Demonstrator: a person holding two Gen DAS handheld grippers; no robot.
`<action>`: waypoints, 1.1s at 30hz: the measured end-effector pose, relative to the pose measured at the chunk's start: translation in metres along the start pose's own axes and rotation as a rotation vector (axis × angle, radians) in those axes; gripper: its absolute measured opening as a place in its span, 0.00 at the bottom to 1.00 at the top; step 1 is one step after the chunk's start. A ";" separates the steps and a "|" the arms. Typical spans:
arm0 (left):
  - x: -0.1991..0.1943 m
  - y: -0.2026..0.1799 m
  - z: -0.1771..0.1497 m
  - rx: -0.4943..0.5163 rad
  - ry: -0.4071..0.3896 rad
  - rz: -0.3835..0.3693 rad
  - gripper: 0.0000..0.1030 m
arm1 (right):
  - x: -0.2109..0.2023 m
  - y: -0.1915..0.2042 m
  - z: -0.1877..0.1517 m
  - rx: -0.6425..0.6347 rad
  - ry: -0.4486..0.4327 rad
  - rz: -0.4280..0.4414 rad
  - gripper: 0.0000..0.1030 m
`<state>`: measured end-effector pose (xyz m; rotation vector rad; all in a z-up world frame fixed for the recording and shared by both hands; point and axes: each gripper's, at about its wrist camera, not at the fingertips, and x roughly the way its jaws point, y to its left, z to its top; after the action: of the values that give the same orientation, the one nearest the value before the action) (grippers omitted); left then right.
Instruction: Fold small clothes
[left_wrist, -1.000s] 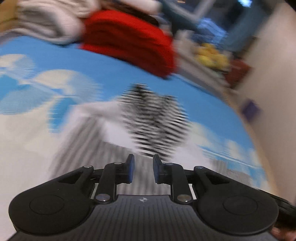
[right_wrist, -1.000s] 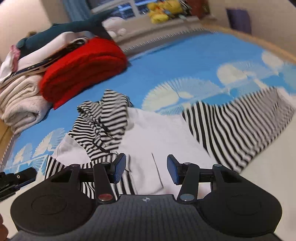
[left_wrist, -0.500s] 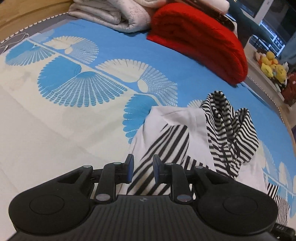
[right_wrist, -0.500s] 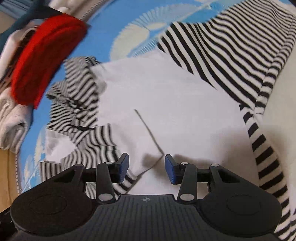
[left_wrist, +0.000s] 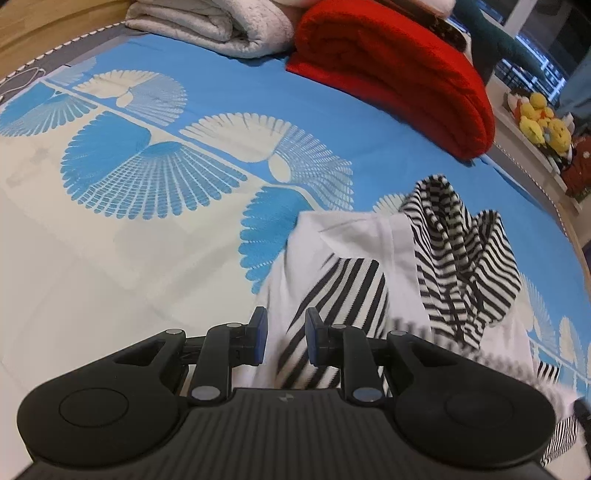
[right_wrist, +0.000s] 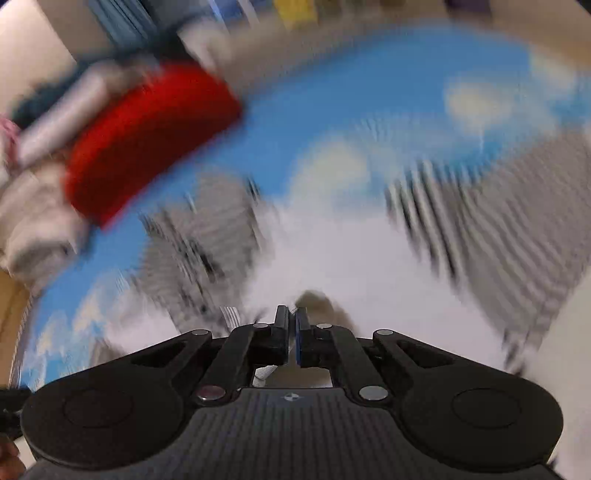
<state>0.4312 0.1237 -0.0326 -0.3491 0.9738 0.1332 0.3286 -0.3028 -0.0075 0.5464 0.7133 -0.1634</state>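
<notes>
A small white hoodie with black-and-white striped sleeves and hood lies spread on the blue-and-cream bedspread. My left gripper is open, low over the hoodie's striped sleeve at its left edge. In the blurred right wrist view my right gripper is shut on the hoodie's white hem fabric, which bunches at the fingertips. The striped sleeve lies to the right.
A folded red blanket and a folded grey-white blanket lie at the far side of the bed. Yellow plush toys sit on a ledge at the far right. The bed's wooden edge runs along the far left.
My right gripper closed on the hoodie's white hem and is moving fast, blurring its view. My left gripper stayed open and shifted slightly closer over the striped sleeve.
</notes>
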 end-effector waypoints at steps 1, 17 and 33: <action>0.001 -0.002 -0.002 0.008 0.009 -0.007 0.22 | -0.013 0.000 0.002 0.010 -0.072 0.000 0.02; 0.055 -0.010 -0.057 0.020 0.310 -0.027 0.11 | 0.028 -0.042 -0.004 0.150 0.150 -0.074 0.42; 0.033 -0.053 -0.058 0.233 0.171 -0.023 0.16 | 0.047 -0.067 -0.015 0.243 0.313 -0.231 0.43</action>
<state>0.4182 0.0527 -0.0768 -0.1589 1.1413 -0.0319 0.3338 -0.3503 -0.0758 0.7306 1.0700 -0.3894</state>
